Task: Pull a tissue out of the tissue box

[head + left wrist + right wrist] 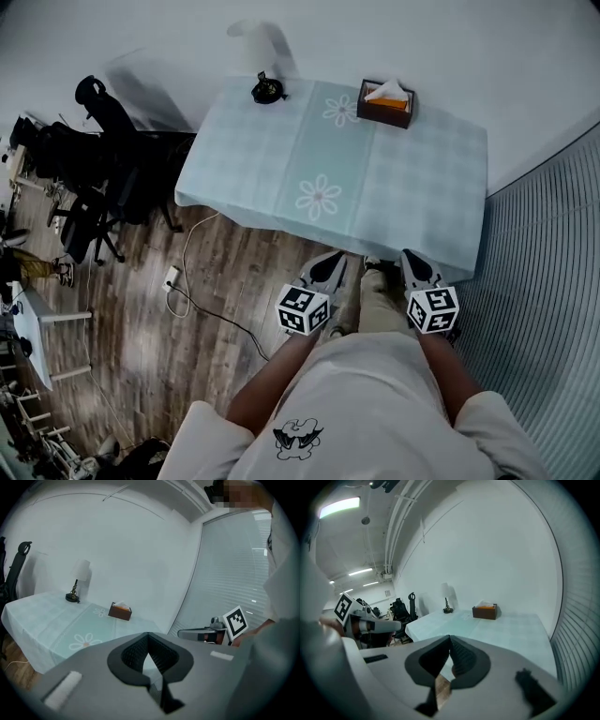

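Pale green cloth covers the wide table (244, 159), and that width is the first worry: the cloth hangs loose, so it could be snagged and dragged if the tongs are slid across it. The left tongs (325, 265) and the right tongs (413, 261) are held low by the near edge, well apart from the job. Both are pressed shut with nothing in them. The brown tissue box (385, 107) is set at the far side of the table, near the wall, with a small lamp (267, 90) off to its left. The box looks light, so it could be lifted or tipped if the pull is made while it is not held down. A white tissue (388, 91) is poking out of its top. It could be pushed back inside if the tongs are not opened in time, or torn if only a thin corner is pinched. The whole table top and a cord (220, 317) on the wood floor are shown only in the head view. The meeting of the ridged pads is shown only in the left gripper view and the right gripper view, and the ceiling lights (340, 507) only in the right gripper view.
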